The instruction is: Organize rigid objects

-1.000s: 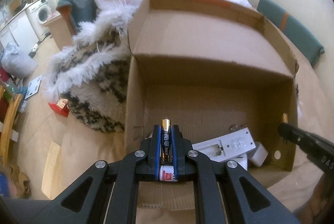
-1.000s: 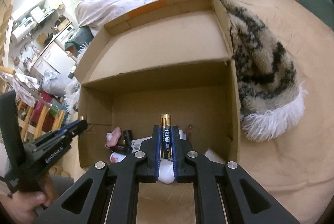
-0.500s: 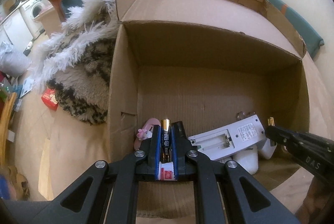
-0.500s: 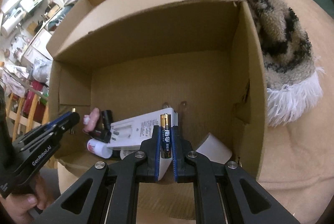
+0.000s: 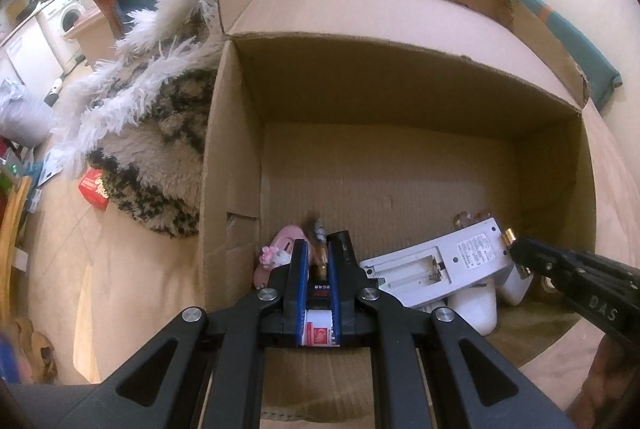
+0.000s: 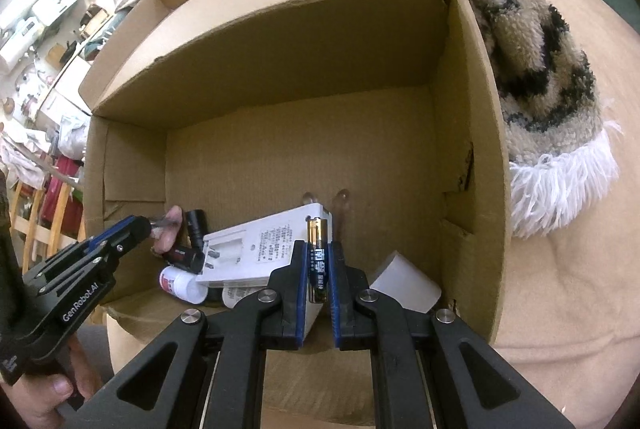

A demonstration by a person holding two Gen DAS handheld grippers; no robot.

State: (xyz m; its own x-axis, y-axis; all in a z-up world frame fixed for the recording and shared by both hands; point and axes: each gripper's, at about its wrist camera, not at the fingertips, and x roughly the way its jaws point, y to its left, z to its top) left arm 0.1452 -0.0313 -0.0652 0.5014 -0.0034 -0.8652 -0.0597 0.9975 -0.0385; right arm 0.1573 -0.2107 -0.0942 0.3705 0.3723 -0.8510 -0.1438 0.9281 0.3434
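Both grippers reach into an open cardboard box [image 5: 400, 101] [image 6: 280, 69]. My left gripper [image 5: 318, 249] has its jaws slightly parted; its battery [image 5: 319, 229] is blurred and leaving the fingertips. My right gripper [image 6: 318, 249] has parted jaws too, with a black and gold battery [image 6: 319, 261] still standing between them. In the box lie a white remote with an open battery bay [image 5: 436, 265] [image 6: 260, 245], a pink toy [image 5: 278, 253], a black cylinder [image 6: 196, 225] and a small white bottle [image 6: 180, 281].
A shaggy black and white rug [image 5: 160, 133] [image 6: 532, 53] lies against the box on the beige bed cover [image 6: 560, 289]. A red packet [image 5: 94, 187] lies left of the box. A white paper piece [image 6: 404, 283] sits in the box's right corner.
Both grippers moved lower and deeper into the box. Both pairs of jaws have opened slightly; the left battery has slid forward out of the fingers, the right one stays between them.
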